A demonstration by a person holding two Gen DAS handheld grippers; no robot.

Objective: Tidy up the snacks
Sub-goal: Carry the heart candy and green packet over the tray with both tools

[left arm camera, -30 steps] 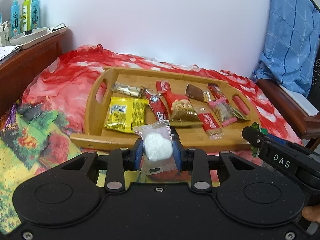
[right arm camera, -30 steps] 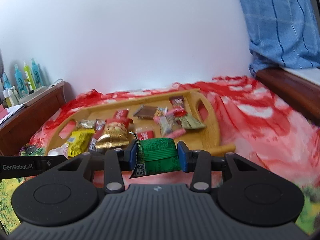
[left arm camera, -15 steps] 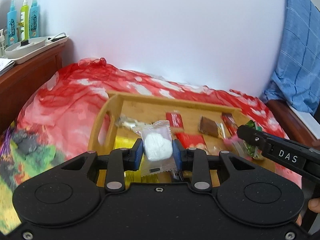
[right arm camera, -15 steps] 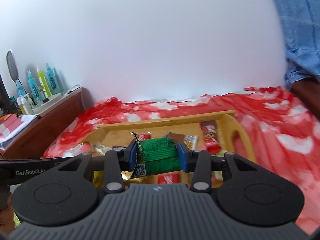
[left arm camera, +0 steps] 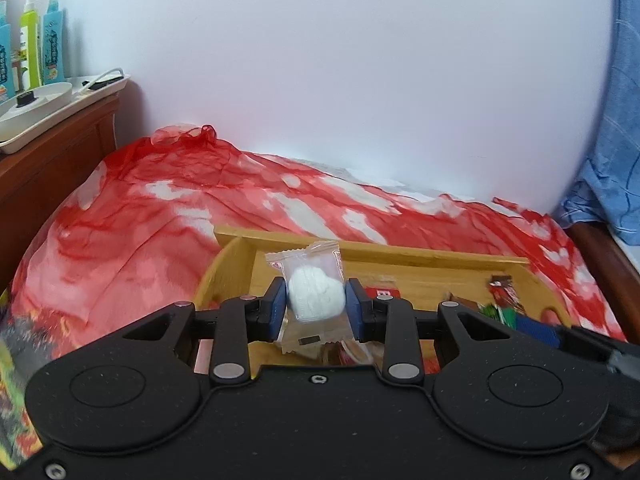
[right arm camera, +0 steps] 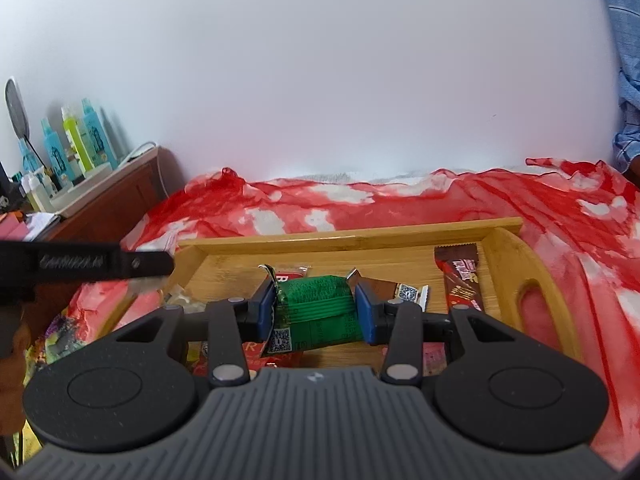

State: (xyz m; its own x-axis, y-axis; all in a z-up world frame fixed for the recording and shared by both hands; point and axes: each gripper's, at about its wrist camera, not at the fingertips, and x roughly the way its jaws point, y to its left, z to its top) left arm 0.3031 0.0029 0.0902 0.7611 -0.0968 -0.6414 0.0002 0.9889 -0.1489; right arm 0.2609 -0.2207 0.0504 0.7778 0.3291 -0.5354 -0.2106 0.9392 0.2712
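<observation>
My left gripper (left arm camera: 316, 306) is shut on a white heart-shaped sweet in a clear wrapper (left arm camera: 315, 295), held over the left part of the wooden tray (left arm camera: 384, 256). In the right wrist view my right gripper (right arm camera: 316, 308) is shut on a green snack packet (right arm camera: 316, 300) above the same tray (right arm camera: 352, 236). On the tray lie a brown chocolate bar (right arm camera: 460, 276), a small brown wrapper (right arm camera: 396, 290) and red packets, partly hidden by the gripper bodies. The left gripper's arm (right arm camera: 80, 266) shows at the left of the right wrist view.
The tray rests on a red and white cloth (left arm camera: 160, 216) spread over a bed. A wooden side cabinet (left arm camera: 48, 152) with bottles (left arm camera: 40, 40) and a white tray stands at left. Blue checked fabric (left arm camera: 624, 120) hangs at right. A white wall is behind.
Both grippers have moved forward over the tray, each keeping its snack. The tray now sits close under them and its near snacks are hidden beneath the gripper bodies.
</observation>
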